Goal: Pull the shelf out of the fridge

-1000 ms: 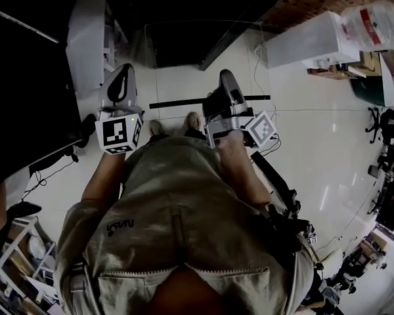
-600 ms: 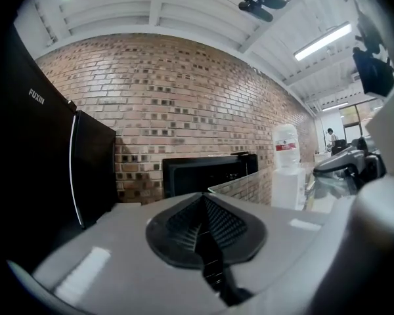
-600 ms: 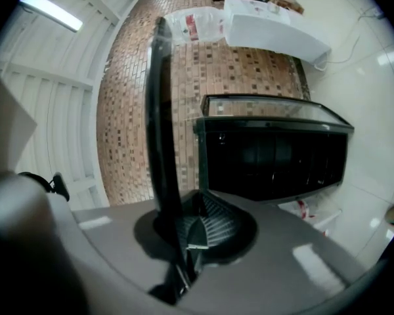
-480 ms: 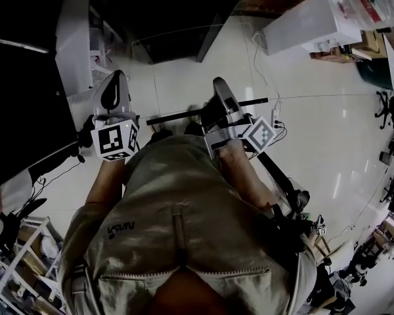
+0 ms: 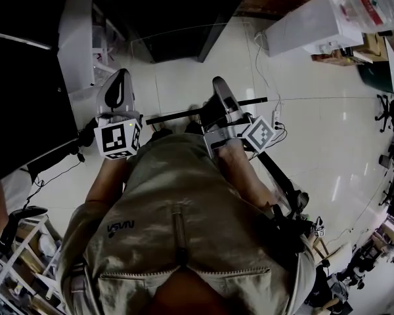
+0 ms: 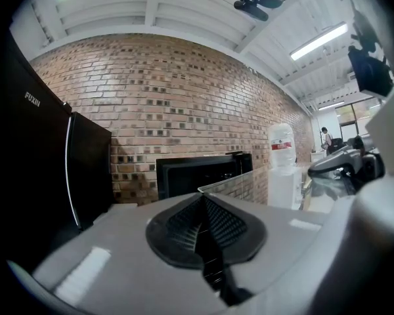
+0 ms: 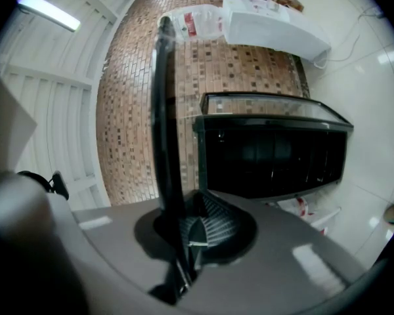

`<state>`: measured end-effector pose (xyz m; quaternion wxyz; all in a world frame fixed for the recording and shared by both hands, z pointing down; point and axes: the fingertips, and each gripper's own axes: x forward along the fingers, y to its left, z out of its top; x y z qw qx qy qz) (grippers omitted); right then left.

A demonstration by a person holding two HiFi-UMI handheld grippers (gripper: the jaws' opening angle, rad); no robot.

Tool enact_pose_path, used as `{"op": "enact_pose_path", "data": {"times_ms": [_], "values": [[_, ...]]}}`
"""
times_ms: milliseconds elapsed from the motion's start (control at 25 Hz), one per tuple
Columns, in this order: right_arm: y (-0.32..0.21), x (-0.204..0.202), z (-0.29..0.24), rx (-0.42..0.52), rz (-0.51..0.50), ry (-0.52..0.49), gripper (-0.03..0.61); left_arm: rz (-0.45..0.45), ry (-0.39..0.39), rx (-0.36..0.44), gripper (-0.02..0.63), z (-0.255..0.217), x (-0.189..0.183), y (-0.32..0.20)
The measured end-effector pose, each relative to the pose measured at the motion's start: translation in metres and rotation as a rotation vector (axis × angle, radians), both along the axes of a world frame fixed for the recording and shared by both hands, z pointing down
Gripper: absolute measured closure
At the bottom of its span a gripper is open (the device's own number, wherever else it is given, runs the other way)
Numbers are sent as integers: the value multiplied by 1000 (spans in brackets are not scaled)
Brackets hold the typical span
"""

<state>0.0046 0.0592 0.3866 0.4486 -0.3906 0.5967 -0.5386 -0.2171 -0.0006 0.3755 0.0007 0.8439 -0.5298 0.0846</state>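
The shelf is a clear glass pane [image 5: 203, 64] with a black edge strip [image 5: 180, 115], held level above the white floor in the head view. My right gripper [image 5: 218, 85] is shut on that strip. In the right gripper view the strip [image 7: 163, 110] runs up out of the right gripper [image 7: 192, 223]. My left gripper [image 5: 120, 76] is shut with nothing in it, just left of the pane. The pane's corner [image 6: 226, 179] shows beyond the left gripper [image 6: 201, 201]. The black fridge [image 7: 276, 153] stands ahead.
A tall black appliance [image 5: 23, 84] stands at the left, with a white panel [image 5: 75, 31] beside it. A white water dispenser [image 5: 302, 25] with its bottle [image 5: 374, 2] is at the right. Cables [image 5: 276, 120] lie on the floor. A rack [image 5: 13, 254] is at the lower left.
The shelf and both grippers have drawn back from the fridge, and the black strip now tilts up to the right. The right gripper keeps its hold. Little moved in the last half second.
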Motion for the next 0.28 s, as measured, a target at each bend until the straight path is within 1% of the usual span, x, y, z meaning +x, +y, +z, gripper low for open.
{"op": "enact_pose_path", "data": {"times_ms": [280], "values": [[-2, -8, 1, 0, 3, 1, 563, 4, 2, 2, 607, 1, -8, -1]]}}
